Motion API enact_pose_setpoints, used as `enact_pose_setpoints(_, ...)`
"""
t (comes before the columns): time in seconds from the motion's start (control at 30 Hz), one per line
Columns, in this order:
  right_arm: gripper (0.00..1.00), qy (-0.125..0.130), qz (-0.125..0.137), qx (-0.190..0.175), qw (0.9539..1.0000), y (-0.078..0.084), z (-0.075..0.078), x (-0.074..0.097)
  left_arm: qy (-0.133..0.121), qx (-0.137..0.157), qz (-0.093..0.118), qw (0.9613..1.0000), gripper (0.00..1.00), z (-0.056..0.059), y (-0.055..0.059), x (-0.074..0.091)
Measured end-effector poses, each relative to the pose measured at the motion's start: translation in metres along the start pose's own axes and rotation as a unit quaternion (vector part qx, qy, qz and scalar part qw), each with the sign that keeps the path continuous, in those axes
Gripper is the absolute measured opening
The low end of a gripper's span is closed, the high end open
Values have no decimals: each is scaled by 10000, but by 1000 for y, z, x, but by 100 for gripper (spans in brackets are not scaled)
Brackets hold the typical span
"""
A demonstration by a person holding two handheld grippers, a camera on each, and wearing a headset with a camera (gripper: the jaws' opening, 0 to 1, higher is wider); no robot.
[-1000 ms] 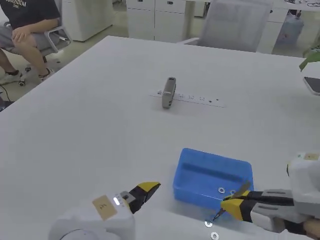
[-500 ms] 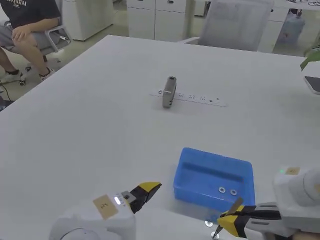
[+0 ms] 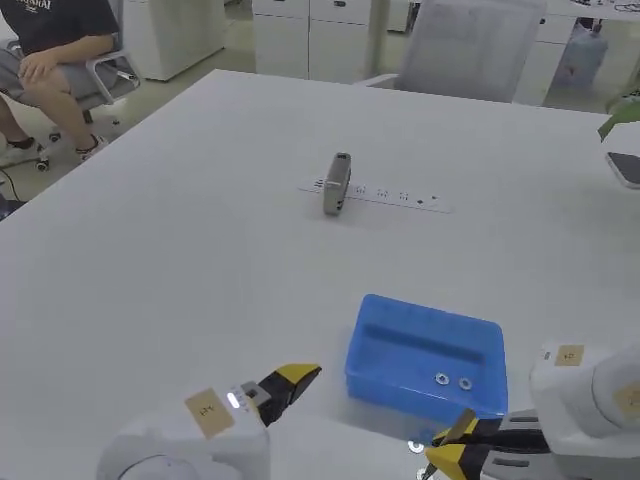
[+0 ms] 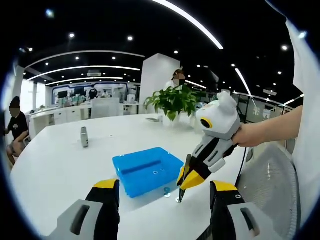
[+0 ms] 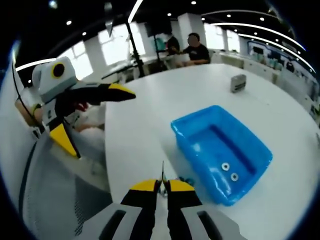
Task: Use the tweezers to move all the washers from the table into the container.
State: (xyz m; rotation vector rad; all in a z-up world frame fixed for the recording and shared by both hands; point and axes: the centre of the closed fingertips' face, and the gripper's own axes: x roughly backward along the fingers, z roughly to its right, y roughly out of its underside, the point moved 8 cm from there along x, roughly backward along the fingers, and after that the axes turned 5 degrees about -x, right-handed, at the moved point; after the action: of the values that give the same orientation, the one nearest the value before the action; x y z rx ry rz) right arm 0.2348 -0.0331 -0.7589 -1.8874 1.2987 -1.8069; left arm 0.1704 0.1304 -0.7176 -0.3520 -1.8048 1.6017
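Note:
The blue container (image 3: 425,352) sits near the table's front edge, and two washers (image 3: 453,381) lie inside it. Another washer (image 3: 416,446) rests on the table just in front of the container. My right gripper (image 3: 448,458) is low at the front right, shut on the thin tweezers (image 4: 185,172). The tweezer tip points down at the table beside the loose washers (image 4: 167,190). In the right gripper view the tweezers (image 5: 162,174) stick out between the closed jaws, with the container (image 5: 220,147) ahead. My left gripper (image 3: 297,379) hovers open to the left of the container, holding nothing.
A small grey device (image 3: 338,184) stands upright mid-table on a flat white strip (image 3: 400,197). A grey chair (image 3: 470,45) stands behind the table, and a person (image 3: 50,50) sits at the far left. A potted plant (image 4: 172,100) stands at the table's far end.
My right gripper has pulled back from the container's front edge toward me and lower, bringing the tweezers down over the washers on the table. The left gripper has stayed put.

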Motion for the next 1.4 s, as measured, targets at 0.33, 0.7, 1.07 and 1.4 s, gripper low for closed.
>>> enact_pose_setpoints(0.33,4,200,-187,1479,9886,6,-20,-6,6,-7,-20,10000,74,0,1,0)
enact_pose_setpoints(0.7,3,449,200,2072,9771,-5,-31,6,32,-38,-43,10000,74,1,1,-1)
enact_pose_setpoints(1.07,3,641,793,1882,9768,-50,-12,35,11,-43,-24,10000,74,0,1,0)
enact_pose_setpoints(1.4,3,441,1278,480,9897,-69,30,27,-42,-28,-12,10000,73,-1,1,0)
